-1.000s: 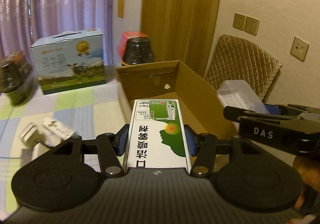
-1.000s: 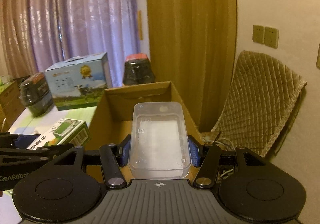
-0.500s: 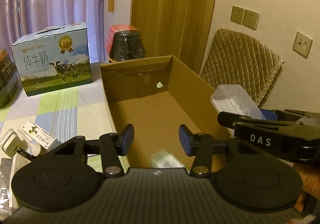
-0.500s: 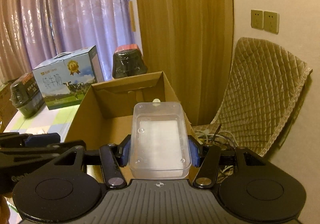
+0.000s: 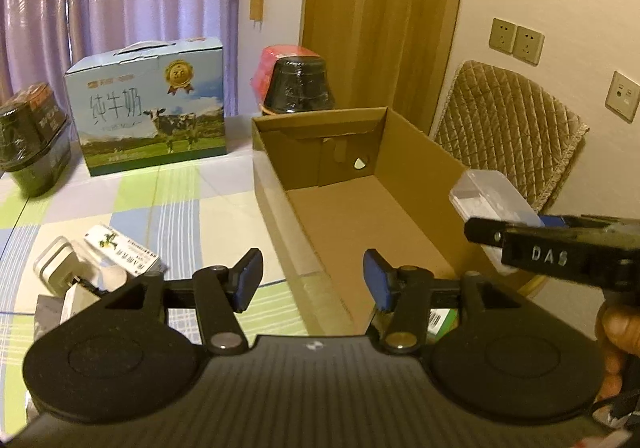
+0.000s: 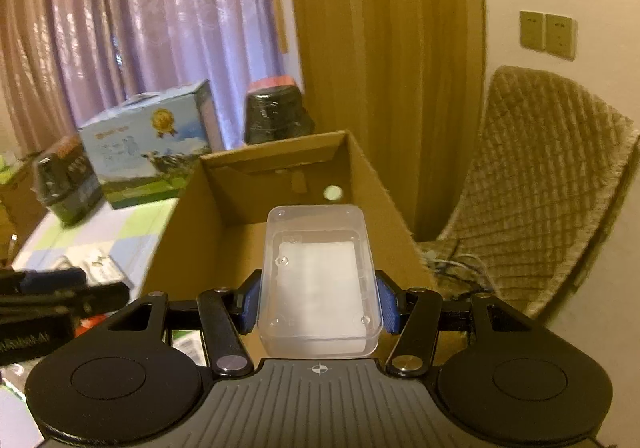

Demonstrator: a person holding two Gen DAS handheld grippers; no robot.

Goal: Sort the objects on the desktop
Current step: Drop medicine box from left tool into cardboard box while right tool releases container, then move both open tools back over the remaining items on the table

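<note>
Left gripper (image 5: 312,284) just let go: a second ago it clamped the green-and-white carton, now its blue pads (image 5: 249,280) stand wide apart with nothing between them. A sliver of green and white print (image 5: 440,322) shows low behind the right pad, inside the cardboard box (image 5: 352,224) at its near end. I read that as the carton lying dropped in the box, though most of it is hidden by the gripper body

Right gripper (image 6: 318,306) is still pinched on the clear plastic case (image 6: 318,280), pads touching both long sides, case level and poking forward. It has crept over the box's near end and right wall, so the case now hangs above the box floor

Meaning: one item sorted, second one is staged for release. Next move is probably lower a bit and open the right fingers

Still out on the desk near its left edge: small white-green packet (image 5: 120,252), white charger plug (image 5: 54,268), plus something grey beside it that I can't identify. Left gripper is free and sits closest to that pile

Milk carton box (image 5: 148,104) and the wrapped dark tubs (image 5: 298,84) at the desk's far edge look like background, not sort targets, but that's a guess
</note>
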